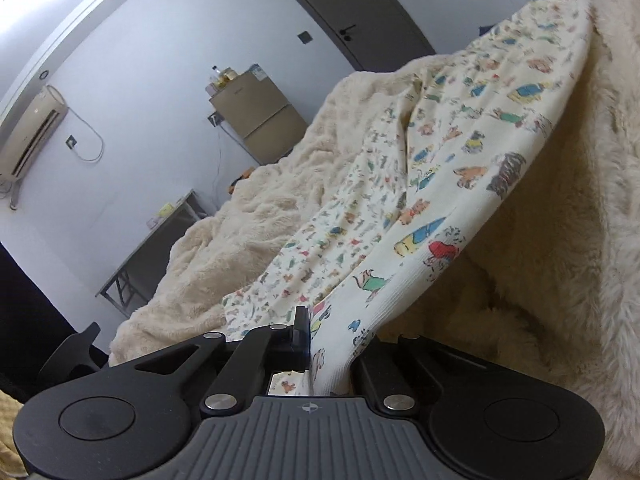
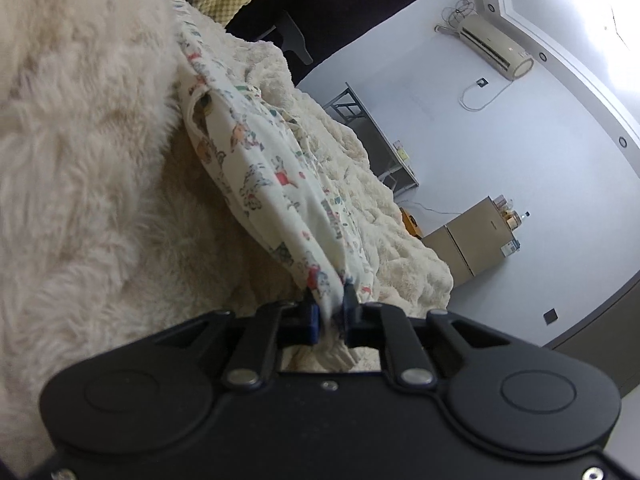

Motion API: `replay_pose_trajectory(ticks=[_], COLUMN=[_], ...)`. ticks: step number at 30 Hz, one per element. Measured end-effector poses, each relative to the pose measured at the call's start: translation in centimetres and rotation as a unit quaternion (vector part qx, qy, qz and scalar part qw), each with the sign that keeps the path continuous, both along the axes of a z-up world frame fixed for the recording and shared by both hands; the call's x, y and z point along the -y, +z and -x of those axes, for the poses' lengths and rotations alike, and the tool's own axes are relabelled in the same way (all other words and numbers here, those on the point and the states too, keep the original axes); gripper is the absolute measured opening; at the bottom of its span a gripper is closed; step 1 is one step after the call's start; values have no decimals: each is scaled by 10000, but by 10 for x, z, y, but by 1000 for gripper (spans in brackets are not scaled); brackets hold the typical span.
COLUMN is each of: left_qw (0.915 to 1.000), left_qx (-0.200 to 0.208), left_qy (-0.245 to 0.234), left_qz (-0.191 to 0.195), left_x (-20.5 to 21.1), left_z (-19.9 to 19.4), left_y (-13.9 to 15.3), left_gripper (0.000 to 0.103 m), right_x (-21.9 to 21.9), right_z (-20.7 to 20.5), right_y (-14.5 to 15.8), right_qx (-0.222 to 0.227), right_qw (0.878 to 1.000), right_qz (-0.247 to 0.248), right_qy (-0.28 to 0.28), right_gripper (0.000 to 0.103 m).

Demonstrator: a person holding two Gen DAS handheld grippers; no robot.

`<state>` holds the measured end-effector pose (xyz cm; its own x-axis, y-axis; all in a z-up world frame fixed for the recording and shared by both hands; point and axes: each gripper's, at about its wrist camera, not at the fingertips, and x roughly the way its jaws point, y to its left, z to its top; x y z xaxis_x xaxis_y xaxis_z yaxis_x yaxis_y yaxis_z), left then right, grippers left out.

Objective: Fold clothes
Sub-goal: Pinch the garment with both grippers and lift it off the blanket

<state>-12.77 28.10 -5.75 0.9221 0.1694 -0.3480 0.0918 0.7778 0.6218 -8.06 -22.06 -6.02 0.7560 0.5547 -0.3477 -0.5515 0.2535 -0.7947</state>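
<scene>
The cream, cartoon-printed cotton garment point(image 1: 460, 152), raised over the shaggy cream fleece blanket point(image 1: 248, 216), is clamped by the closed left gripper point(image 1: 330, 340) and closed right gripper point(image 2: 331, 314); a lifted edge is judged mid-fold, requiring level lowering.

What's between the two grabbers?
The printed garment stretches between them: the left gripper pinches one end and the right gripper the other, above the fluffy blanket. Both wrist views show it.
</scene>
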Motion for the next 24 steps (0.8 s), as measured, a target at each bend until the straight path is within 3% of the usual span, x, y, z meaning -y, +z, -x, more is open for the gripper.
replay_pose_trajectory(ticks=[6, 9, 10, 13, 14, 20, 21, 23, 24], left_qw=[9988, 9992, 9993, 9997, 9996, 9990, 9988, 9986, 9985], left_qx=[399, 308, 274, 153, 149, 254, 278, 313, 336], left_qy=[60, 54, 55, 23, 5, 6, 4, 0, 0], left_qz=[263, 261, 247, 210, 237, 363, 392, 424, 437], left_x=[-10, -8, -8, -6, -6, -11, -12, -13, -14], left_z=[12, 11, 10, 5, 4, 8, 9, 10, 11], left_y=[21, 17, 16, 9, 8, 11, 12, 13, 14], left_gripper=[1, 1, 1, 1, 1, 2, 2, 3, 3], right_x=[1, 6, 7, 12, 13, 13, 14, 14, 13], right_z=[17, 19, 20, 21, 19, 17, 17, 17, 16], right_y=[14, 14, 12, 4, 4, 4, 4, 4, 4], right_qx=[31, -307, -448, -643, -656, -699, -751, -825, -845], right_qw=[9999, 9992, 9984, 9968, 9966, 9952, 9946, 9938, 9936], right_qz=[107, 133, 189, 207, 138, 49, 102, 188, 221], right_qy=[106, 210, 273, 434, 479, 689, 706, 720, 716], right_gripper=[8, 10, 15, 45, 45, 41, 36, 12, 10])
